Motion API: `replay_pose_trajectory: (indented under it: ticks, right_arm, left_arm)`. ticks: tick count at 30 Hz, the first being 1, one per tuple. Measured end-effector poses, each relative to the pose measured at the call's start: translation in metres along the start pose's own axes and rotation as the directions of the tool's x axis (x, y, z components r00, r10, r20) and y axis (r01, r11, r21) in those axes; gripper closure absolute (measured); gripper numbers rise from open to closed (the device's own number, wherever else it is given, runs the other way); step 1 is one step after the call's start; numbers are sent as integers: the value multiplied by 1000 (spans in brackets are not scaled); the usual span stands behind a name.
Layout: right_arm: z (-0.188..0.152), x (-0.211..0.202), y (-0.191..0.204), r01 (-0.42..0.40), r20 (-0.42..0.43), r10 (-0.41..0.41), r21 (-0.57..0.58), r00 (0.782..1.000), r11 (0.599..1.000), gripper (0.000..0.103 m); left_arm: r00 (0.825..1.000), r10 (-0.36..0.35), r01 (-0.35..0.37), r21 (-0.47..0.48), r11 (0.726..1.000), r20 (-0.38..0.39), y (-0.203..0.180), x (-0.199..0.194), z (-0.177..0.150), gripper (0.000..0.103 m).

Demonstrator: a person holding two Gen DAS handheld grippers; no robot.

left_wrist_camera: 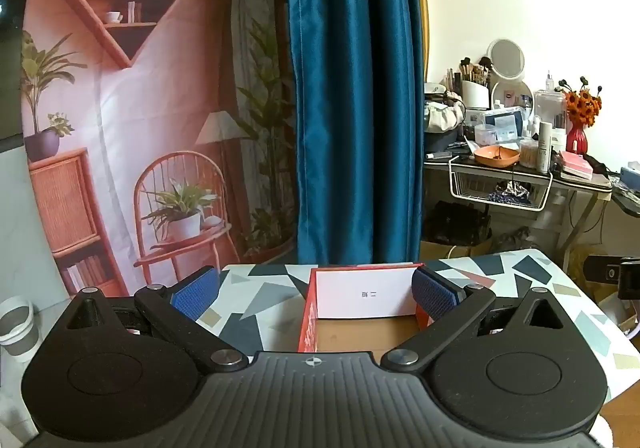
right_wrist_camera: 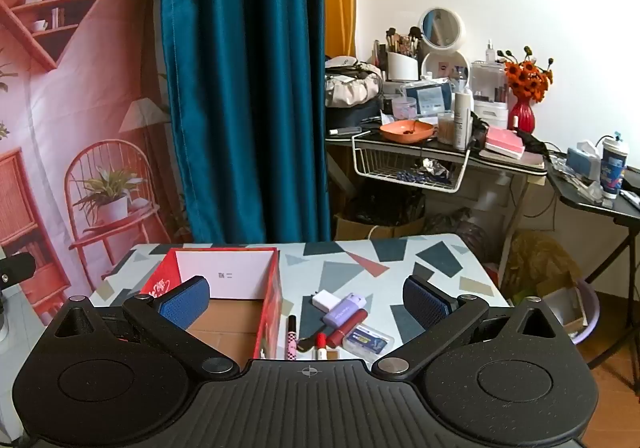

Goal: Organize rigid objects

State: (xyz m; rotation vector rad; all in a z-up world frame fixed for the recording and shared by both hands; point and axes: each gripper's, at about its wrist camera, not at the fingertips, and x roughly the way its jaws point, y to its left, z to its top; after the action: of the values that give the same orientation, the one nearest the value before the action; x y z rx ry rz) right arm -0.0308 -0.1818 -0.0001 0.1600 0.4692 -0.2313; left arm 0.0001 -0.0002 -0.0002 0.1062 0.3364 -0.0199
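Patterned surface (right_wrist_camera: 352,264) holds an empty red box (right_wrist_camera: 272,288) beside small items (right_wrist_camera: 344,322); both tongs (left_wrist_camera: 316,294) (right_wrist_camera: 306,302) spread, empty. Pick outermost items first.

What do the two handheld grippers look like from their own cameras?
Both look alike. The left gripper and right gripper each have a matte black ribbed body with a small white crosshair mark, two round black housings, black link arms on silver pivot pins, and jaws faced with blue textured pads. No cables, hands or sleeves show.
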Motion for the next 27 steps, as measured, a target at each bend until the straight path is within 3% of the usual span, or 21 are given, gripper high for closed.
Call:
replay_pose_trajectory:
  ticks: [27]
  right_arm:
    - [0,-1,2,11,5,-11,-27,1000,1000,0]
  left_arm:
    - [1000,8,-8,8,1000,-20,-3,2,1,0]
